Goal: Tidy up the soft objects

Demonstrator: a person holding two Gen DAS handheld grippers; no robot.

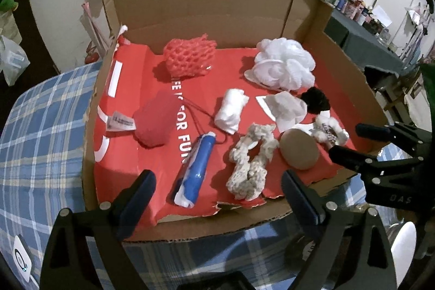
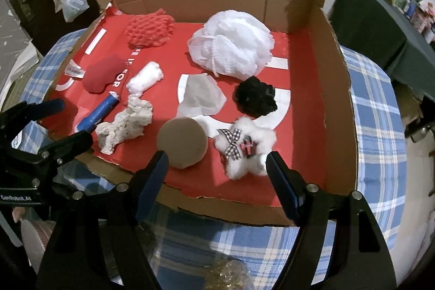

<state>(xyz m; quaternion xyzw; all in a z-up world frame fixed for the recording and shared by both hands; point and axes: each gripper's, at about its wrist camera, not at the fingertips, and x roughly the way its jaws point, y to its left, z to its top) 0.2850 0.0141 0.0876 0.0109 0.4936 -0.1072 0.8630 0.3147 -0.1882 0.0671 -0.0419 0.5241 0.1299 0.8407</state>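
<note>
Cardboard box point(image 2: 337, 89) with a red lining sits on the plaid-covered worktop point(image 2: 375, 105), holding the soft objects: white bath pouf point(image 2: 233, 45) far right, red mesh point(image 1: 189, 56) far left. Left gripper point(image 1: 217, 197) and right gripper point(image 2: 216, 175) hover at its near edge, fingers wide, holding nothing.

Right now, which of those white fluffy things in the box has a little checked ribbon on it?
The small white fluffy piece nearest the right gripper; the big white bath pouf and cloth roll are plain.
</note>
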